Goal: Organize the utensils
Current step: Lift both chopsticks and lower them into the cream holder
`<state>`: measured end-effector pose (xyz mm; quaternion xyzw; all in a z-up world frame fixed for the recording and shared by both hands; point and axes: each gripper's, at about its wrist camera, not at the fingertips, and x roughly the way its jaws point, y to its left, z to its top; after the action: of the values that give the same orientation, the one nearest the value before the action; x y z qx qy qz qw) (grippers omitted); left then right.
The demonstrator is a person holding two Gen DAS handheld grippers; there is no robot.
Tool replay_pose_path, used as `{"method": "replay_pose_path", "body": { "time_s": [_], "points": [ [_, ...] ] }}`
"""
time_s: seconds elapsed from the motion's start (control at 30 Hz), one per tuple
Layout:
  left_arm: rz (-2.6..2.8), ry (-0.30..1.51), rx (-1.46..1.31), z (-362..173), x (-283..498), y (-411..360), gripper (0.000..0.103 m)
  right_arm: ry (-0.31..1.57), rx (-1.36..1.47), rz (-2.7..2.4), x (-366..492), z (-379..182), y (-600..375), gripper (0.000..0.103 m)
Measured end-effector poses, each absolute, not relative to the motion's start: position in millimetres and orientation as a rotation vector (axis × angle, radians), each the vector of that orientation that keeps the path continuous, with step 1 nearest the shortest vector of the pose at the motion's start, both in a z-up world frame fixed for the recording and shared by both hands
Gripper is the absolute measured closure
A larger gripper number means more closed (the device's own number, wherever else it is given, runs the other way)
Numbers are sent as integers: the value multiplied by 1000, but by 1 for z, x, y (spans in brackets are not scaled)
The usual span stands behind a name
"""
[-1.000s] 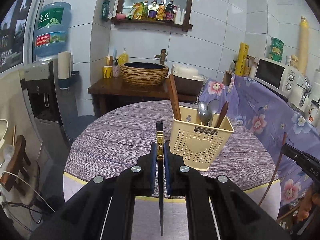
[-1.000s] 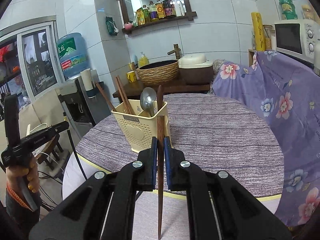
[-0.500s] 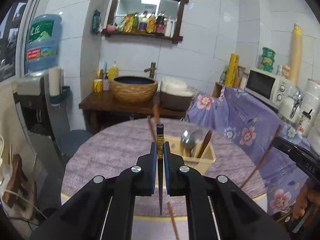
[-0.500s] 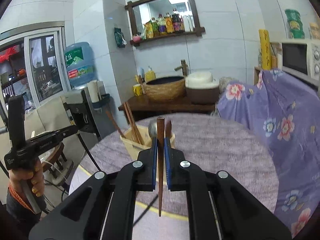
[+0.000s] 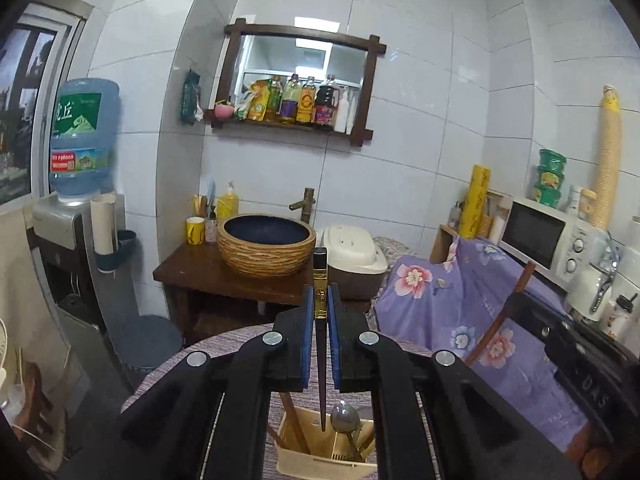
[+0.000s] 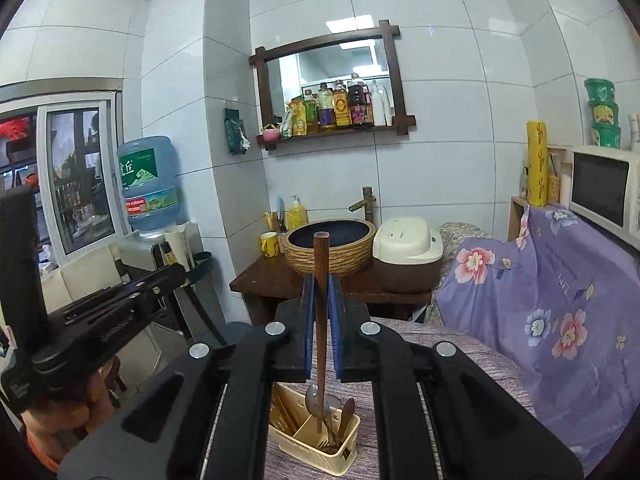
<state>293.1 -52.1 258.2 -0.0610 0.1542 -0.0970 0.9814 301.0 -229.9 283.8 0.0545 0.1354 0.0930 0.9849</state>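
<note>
White-tiled kitchen corner, round table (image 6: 460, 356) in a striped purple cloth, and the cream utensil caddy (image 6: 316, 446) sits on it below you. Your left gripper (image 5: 320, 312) is clamped tight on a black chopstick (image 5: 320, 272), tip hanging over the caddy; your right gripper (image 6: 321, 312) pinches a brown chopstick (image 6: 321, 256) upright the same way. They look light, stiff and slick, so grip near the thick upper end, as you are. Compared with a second ago, both hands are higher, and the caddy has dropped low in view.
</note>
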Motion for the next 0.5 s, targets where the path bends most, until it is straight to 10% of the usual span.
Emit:
{"method": "replay_pose_path", "body": {
  "time_s": [0.5],
  "points": [
    [-151, 495, -88, 143, 327, -61, 95, 430, 129, 168, 335, 167, -229, 95]
  ]
}}
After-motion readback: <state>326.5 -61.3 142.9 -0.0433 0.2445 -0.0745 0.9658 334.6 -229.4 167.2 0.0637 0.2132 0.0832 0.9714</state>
